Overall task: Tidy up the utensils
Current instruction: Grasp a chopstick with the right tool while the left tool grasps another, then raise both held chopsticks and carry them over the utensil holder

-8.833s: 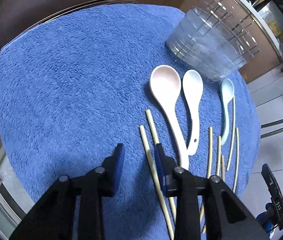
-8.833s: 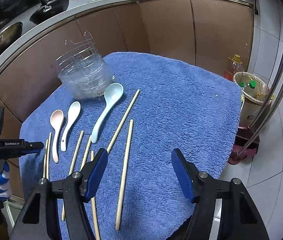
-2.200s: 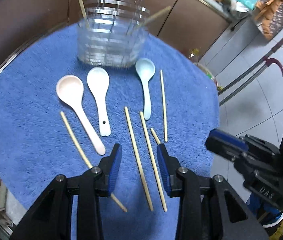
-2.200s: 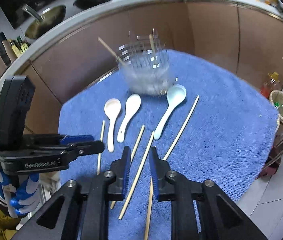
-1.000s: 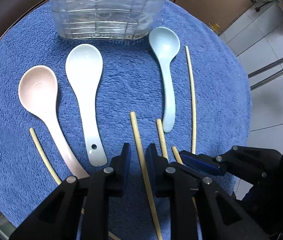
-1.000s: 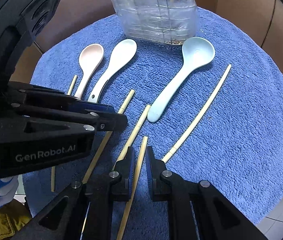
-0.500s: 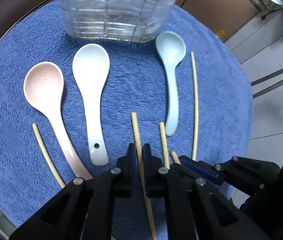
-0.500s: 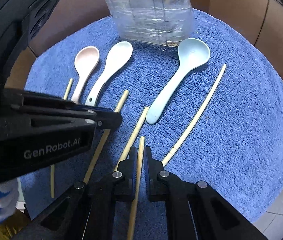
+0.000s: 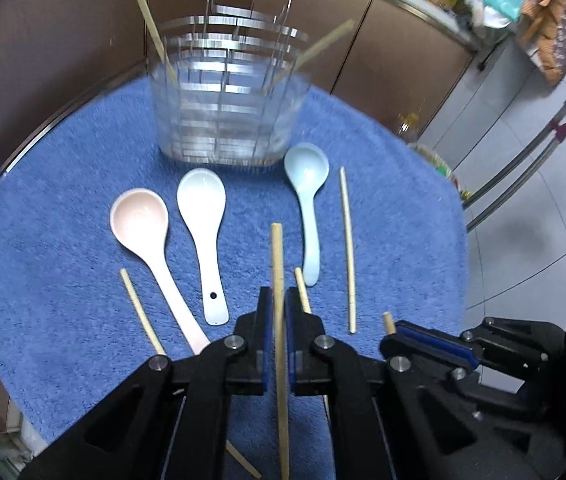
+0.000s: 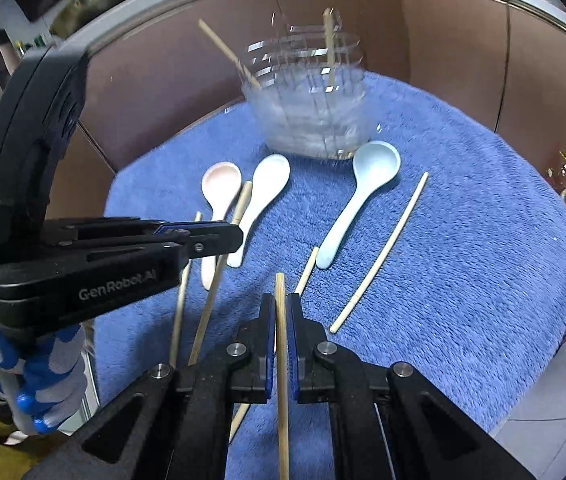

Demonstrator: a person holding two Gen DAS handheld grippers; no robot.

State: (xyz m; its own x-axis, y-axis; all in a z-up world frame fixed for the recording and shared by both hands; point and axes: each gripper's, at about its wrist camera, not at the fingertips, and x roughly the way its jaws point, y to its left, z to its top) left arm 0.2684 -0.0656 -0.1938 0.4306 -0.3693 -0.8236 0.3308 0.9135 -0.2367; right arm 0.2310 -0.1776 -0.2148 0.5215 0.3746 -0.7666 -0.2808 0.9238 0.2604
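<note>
A chopstick (image 9: pixel 277 280) in each gripper's jaws

A clear plastic utensil holder with a wire rack (image 9: pixel 227 120) stands upright at the far edge of the blue towel, two pale wooden chopsticks (image 9: pixel 151 24) leaning inside it. Before it lie a pink ceramic spoon (image 9: pixel 143 228), a white ceramic spoon (image 9: pixel 203 216) and a light blue ceramic spoon (image 9: pixel 307 184), bowls towards the holder. More wooden chopsticks (image 9: pixel 347 240) lie loose on the towel beside them.

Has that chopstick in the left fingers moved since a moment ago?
Yes. The chopstick is lifted off the blue towel, its tip now nearer the rack.
</note>
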